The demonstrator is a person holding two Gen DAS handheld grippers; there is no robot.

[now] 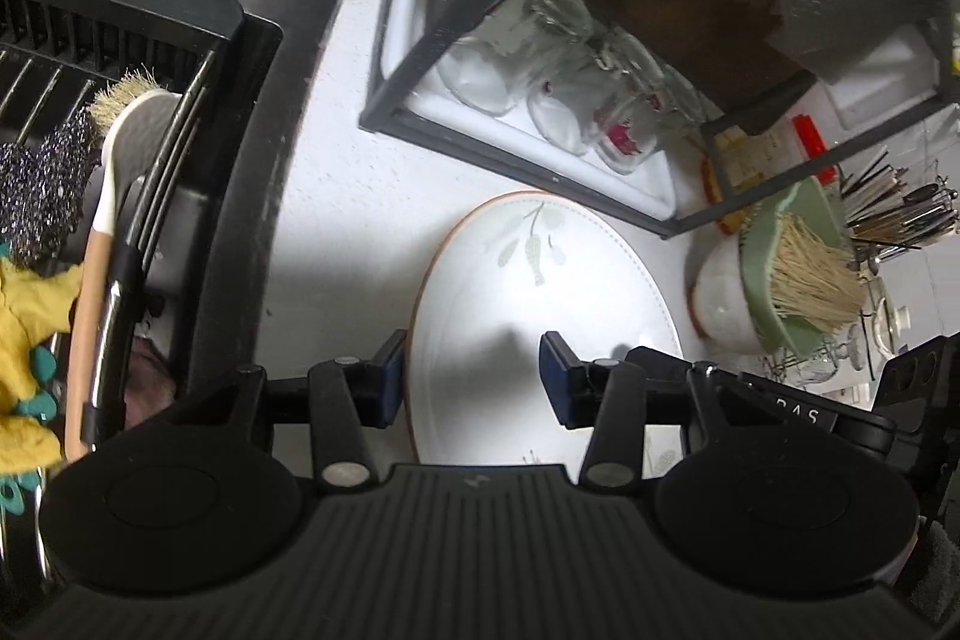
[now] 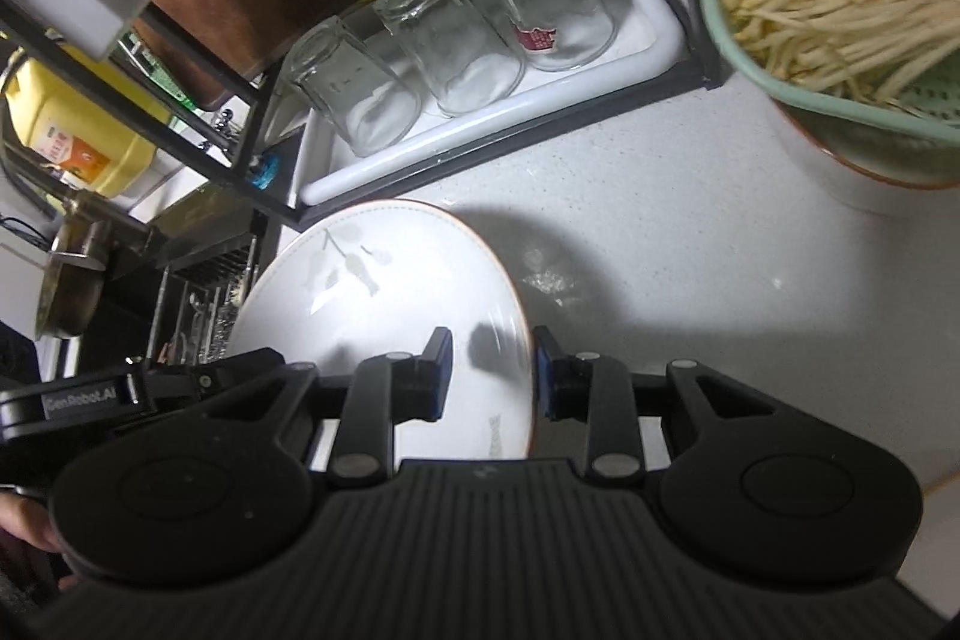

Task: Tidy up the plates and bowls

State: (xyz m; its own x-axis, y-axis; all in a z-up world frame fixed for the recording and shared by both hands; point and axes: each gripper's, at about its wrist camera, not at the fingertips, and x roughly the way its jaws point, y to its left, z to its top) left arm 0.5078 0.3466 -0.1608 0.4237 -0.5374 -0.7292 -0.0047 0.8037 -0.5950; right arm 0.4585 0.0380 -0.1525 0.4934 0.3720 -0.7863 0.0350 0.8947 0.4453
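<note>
My left gripper [image 1: 468, 379] is spread wide, its left finger just outside the plate's [image 1: 540, 304] left rim, its right finger over the plate's face; nothing is grasped. My right gripper [image 2: 492, 373] is also released, its fingers straddling the plate's [image 2: 384, 292] right rim; whether either pad touches the rim I cannot tell. The plate lies on the white bench [image 2: 690, 280], directly ahead of both grippers. Beyond it stands a rack [image 2: 456, 160] with three upturned glasses [image 2: 450, 40]. Ahead-right of the right gripper sits a bowl [image 2: 840, 172] under a green strainer [image 2: 828, 100].
</note>
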